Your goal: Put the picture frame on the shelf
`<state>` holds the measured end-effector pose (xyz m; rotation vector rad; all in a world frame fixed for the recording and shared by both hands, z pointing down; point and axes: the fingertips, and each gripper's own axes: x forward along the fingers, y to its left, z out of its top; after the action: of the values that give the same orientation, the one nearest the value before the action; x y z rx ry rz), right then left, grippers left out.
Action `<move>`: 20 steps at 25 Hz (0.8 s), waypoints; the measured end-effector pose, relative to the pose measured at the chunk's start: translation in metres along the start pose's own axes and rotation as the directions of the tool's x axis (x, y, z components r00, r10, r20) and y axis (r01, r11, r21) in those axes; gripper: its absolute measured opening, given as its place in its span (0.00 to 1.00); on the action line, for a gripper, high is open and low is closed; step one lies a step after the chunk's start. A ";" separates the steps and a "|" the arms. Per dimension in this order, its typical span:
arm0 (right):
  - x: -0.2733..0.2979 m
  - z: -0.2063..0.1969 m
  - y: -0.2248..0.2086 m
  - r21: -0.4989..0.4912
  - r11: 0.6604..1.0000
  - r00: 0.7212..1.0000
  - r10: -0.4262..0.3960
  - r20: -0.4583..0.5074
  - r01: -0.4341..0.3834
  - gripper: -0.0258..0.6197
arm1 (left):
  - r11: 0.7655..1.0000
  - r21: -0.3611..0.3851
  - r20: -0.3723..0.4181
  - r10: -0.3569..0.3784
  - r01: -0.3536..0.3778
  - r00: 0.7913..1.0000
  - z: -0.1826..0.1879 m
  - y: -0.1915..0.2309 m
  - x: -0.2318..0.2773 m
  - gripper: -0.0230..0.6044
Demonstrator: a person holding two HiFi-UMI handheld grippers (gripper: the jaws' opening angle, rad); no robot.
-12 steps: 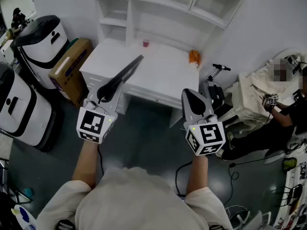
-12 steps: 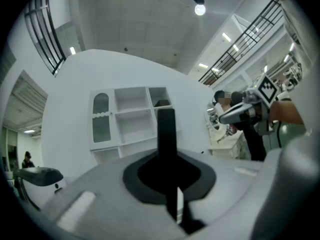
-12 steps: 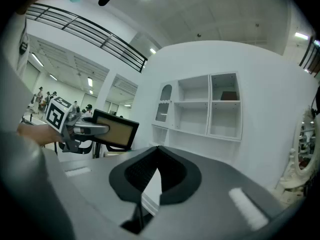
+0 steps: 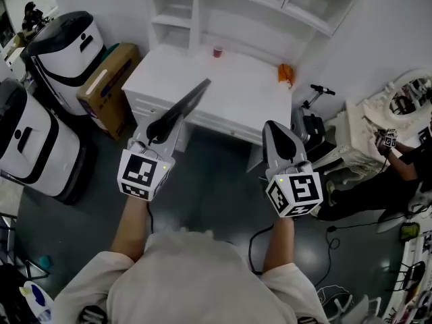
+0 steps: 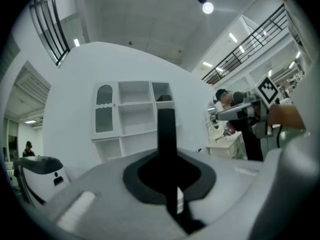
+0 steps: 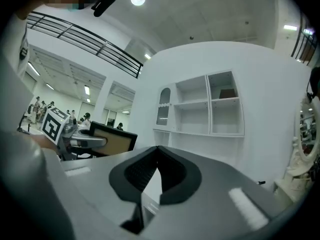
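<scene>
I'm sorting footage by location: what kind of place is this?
Probably a mock room in a lab hall: white desk with shelf unit, bulky white machines by a cardboard box, loose cables.

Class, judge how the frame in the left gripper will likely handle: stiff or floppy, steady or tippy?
Probably stiff: the frame juts straight from the left gripper without sagging. Gripped at one end, it may lever or twist in the jaws. It looks thin edge-on, so likely tippy if stood upright on the shelf.
</scene>
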<state>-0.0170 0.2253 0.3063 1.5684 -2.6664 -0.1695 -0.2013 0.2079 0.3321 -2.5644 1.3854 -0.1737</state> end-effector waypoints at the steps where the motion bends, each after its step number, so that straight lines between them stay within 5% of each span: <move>1: 0.001 0.000 0.007 0.005 1.000 1.000 0.006 -0.002 -0.006 0.05 | 1.000 -0.005 -0.002 -0.002 0.002 1.000 -0.003 0.003 -0.004 0.05; 11: 0.005 -0.015 0.054 0.057 0.998 0.999 -0.023 -0.041 0.026 0.05 | 0.999 -0.002 0.012 -0.054 0.054 0.998 -0.018 0.025 -0.033 0.05; 15: 0.000 -0.015 0.054 0.161 0.986 0.999 -0.028 -0.029 0.033 0.04 | 0.997 0.005 0.016 -0.081 0.081 0.997 -0.017 0.028 -0.033 0.05; 20: 0.003 -0.014 0.053 0.156 0.986 0.998 -0.052 -0.033 0.057 0.04 | 0.995 0.009 0.015 -0.103 0.103 0.995 -0.020 0.032 -0.029 0.05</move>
<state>-0.0634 0.2477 0.3259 1.6739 -2.6747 0.0629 -0.2475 0.2121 0.3436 -2.6262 1.2446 -0.1766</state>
